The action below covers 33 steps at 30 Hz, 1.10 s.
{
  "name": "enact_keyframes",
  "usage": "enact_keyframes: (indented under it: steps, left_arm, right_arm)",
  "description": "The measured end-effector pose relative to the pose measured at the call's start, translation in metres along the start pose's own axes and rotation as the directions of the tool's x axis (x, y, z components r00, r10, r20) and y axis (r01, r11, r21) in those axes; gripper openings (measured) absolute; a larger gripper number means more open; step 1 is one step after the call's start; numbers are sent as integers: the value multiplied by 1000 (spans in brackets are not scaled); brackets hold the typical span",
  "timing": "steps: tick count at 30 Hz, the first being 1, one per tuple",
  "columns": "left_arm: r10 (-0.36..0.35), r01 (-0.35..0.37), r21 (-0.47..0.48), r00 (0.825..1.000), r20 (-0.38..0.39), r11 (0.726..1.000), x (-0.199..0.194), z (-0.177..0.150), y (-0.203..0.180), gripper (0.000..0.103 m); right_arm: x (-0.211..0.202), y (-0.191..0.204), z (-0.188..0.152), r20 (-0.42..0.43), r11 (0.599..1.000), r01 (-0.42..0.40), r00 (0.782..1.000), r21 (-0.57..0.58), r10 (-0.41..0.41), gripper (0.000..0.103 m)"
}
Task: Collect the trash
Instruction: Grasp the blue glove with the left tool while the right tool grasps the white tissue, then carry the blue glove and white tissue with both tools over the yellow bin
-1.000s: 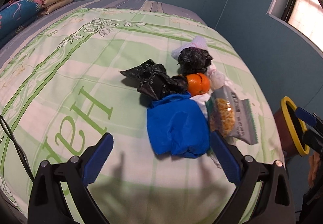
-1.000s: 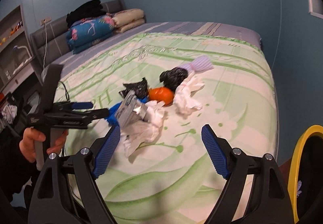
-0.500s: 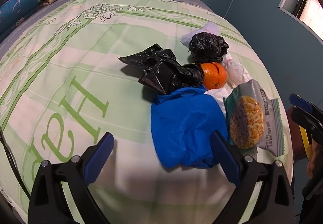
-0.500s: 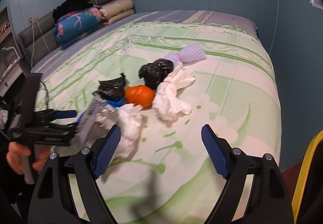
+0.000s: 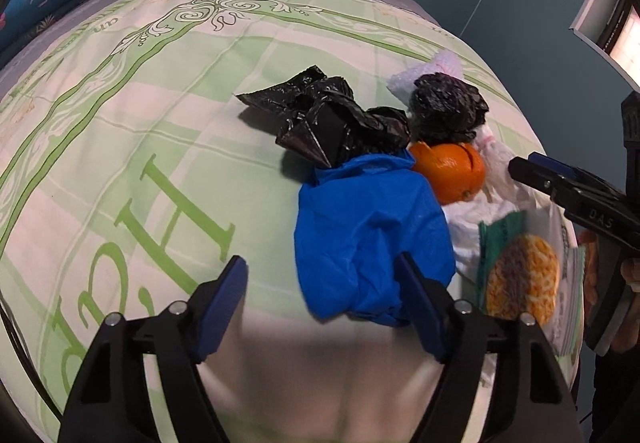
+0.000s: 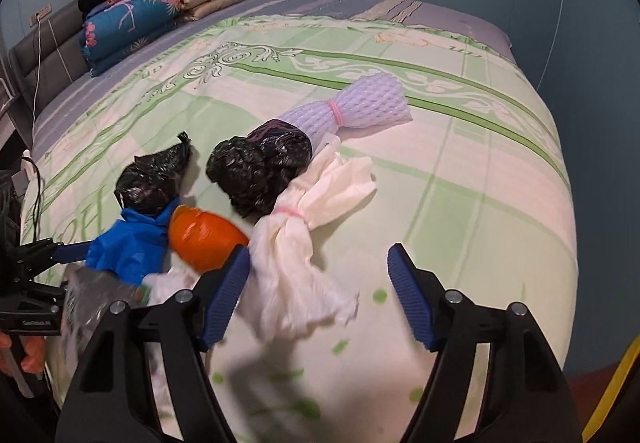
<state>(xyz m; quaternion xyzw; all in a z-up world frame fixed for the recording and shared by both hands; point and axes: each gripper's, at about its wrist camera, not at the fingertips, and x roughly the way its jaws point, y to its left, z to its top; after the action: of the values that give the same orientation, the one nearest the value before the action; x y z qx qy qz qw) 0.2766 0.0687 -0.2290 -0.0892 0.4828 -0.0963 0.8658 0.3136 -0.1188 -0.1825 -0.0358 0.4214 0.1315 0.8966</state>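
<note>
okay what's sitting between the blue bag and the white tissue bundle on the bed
The orange lies between them in the right wrist view, touching the blue bag on one side and the white tissue bundle on the other.

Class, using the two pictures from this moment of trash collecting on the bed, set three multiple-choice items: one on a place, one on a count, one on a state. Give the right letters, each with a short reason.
1. Where does the orange lie?
A. between the blue bag and the white tissue bundle
B. on the folded blankets
C. alone at the far end of the bed

2. How many crumpled black bags are on the bed?
A. one
B. two
C. four

3. What state is the right tool in?
A. shut on the orange
B. shut on nothing
C. open, holding nothing

Answers: 1 A, the blue bag sits on one side of it and the white tissue bundle on the other. 2 B, one black bag and another show. 3 C, its jaws stand apart over the bedspread.
</note>
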Motion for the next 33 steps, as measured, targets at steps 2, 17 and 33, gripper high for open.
enact_keyframes:
  steps: [2,17,33]
  left_arm:
    - [0,0,-24,1000,-4,1000,2,7,6,63]
    - [26,-29,-134,999,-28,991,27,69,37,22]
    - [60,-53,-218,998,24,975,3,99,71,8]
  right_arm:
    - [9,-1,4,-15,1000,-5,1000,6,5,65]
    - [47,11,25,-65,1000,-13,998,-19,12,19]
    - [2,-35,51,78,991,117,990,57,-122,12]
